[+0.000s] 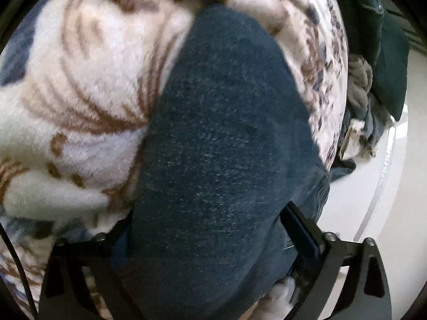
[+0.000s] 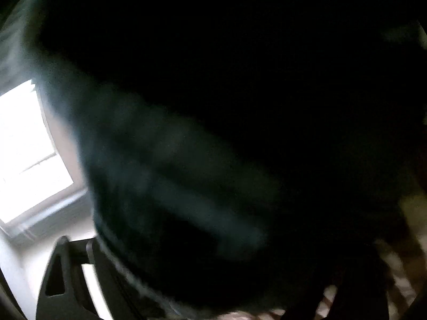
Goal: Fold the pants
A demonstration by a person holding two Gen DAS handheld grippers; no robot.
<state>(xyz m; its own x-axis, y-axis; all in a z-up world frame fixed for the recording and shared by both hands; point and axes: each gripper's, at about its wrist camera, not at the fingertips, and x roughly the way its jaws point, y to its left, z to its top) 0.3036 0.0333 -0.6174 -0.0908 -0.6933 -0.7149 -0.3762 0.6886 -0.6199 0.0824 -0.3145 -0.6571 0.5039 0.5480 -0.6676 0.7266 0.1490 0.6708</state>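
Observation:
Dark blue jeans (image 1: 226, 138) stretch from the left gripper (image 1: 210, 240) up the middle of the left wrist view, lying over a fluffy white and brown patterned blanket (image 1: 88, 80). The denim passes between the black fingers (image 1: 301, 229) and hides the tips; the jaws appear clamped on it. In the right wrist view dark denim (image 2: 213, 146) covers nearly the whole lens, blurred and in shadow. Only the left finger (image 2: 64, 274) of the right gripper shows; denim hides the other.
At the right of the left wrist view a pile of dark clothes (image 1: 379, 53) and a grey cloth (image 1: 360, 80) lie beside the blanket on a white surface (image 1: 360, 200). A bright window (image 2: 29, 154) shows at the left of the right wrist view.

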